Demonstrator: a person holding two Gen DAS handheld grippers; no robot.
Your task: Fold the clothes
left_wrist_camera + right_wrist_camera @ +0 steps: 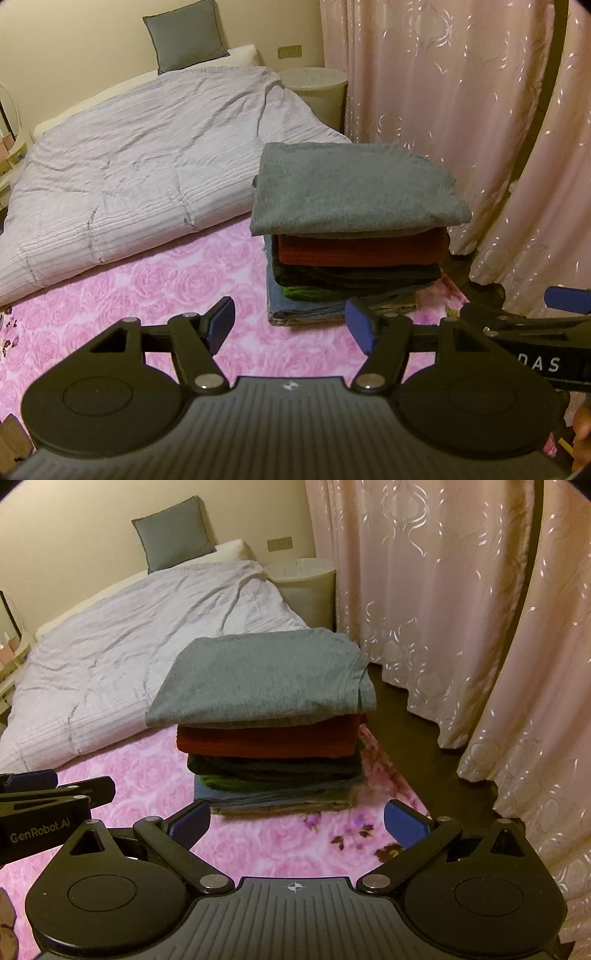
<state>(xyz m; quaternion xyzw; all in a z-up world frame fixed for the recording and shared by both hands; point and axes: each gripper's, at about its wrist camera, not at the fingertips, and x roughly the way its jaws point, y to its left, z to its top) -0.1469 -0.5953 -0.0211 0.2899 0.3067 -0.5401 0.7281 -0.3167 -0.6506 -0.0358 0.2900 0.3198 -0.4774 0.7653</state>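
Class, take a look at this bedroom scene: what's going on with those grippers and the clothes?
A person holds two grippers, and both hang open and empty in front of a stack of folded clothes on the pink floral bedsheet. The left gripper and right gripper touch nothing. A grey garment tops the stack, above a red one. No unfolded garment is in view.

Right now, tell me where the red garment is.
In both wrist views the red garment sits second from the top of the stack, under the grey top, on the pink sheet by the curtain.
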